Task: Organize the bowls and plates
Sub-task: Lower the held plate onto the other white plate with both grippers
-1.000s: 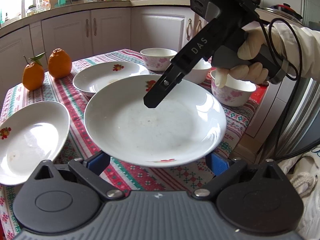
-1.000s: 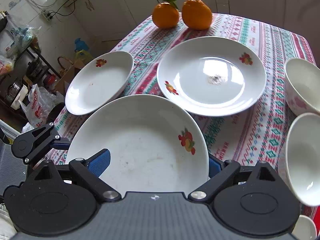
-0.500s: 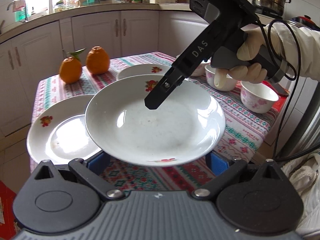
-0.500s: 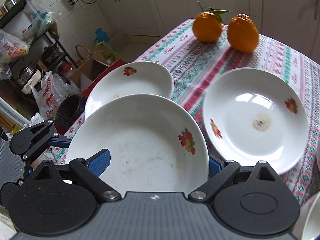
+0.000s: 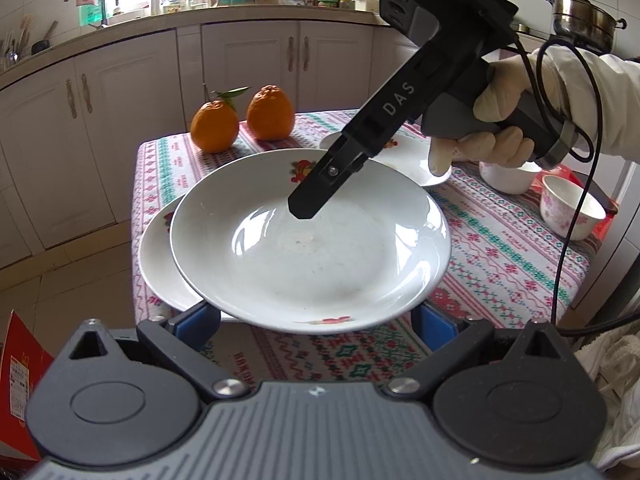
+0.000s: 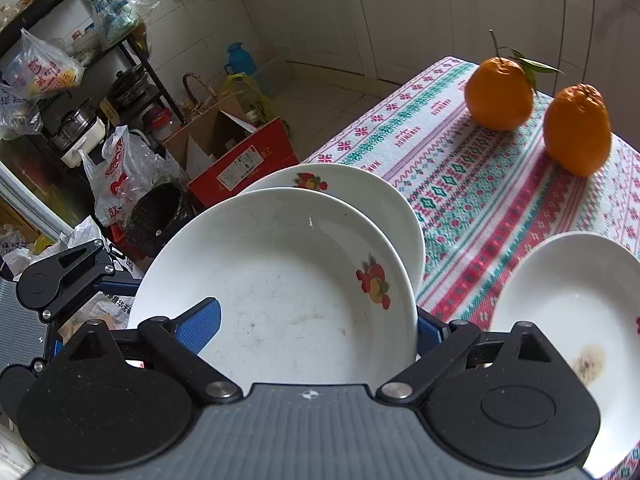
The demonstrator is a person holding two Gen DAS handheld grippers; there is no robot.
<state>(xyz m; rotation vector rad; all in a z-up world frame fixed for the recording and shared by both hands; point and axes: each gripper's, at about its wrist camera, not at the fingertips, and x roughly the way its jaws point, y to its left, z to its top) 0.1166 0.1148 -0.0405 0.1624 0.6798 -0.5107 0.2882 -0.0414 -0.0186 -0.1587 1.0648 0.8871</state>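
Observation:
A white plate (image 5: 312, 248) (image 6: 280, 292) with a fruit print hangs above the table, carried between both grippers. My right gripper (image 6: 316, 326) stands wide, wedged on the plate, its left blue pad (image 6: 200, 322) over the inside and the other finger under the rim. In the left wrist view its black finger (image 5: 316, 192) lies over the plate. My left gripper (image 5: 316, 320) is spread wide with both blue pads (image 5: 196, 320) under the near rim. A second white plate (image 5: 160, 264) (image 6: 360, 188) lies just below, at the table's corner.
A third plate (image 5: 420, 168) (image 6: 568, 300) with a brown stain lies to the right. Two floral bowls (image 5: 572, 208) stand further right. Two oranges (image 5: 244, 120) (image 6: 536, 112) sit at the far edge. Boxes and bags (image 6: 240, 160) crowd the floor beside the table.
Both grippers carried the plate leftward across the table, from over the middle to above the plate at the corner. Their hold on it looks unchanged.

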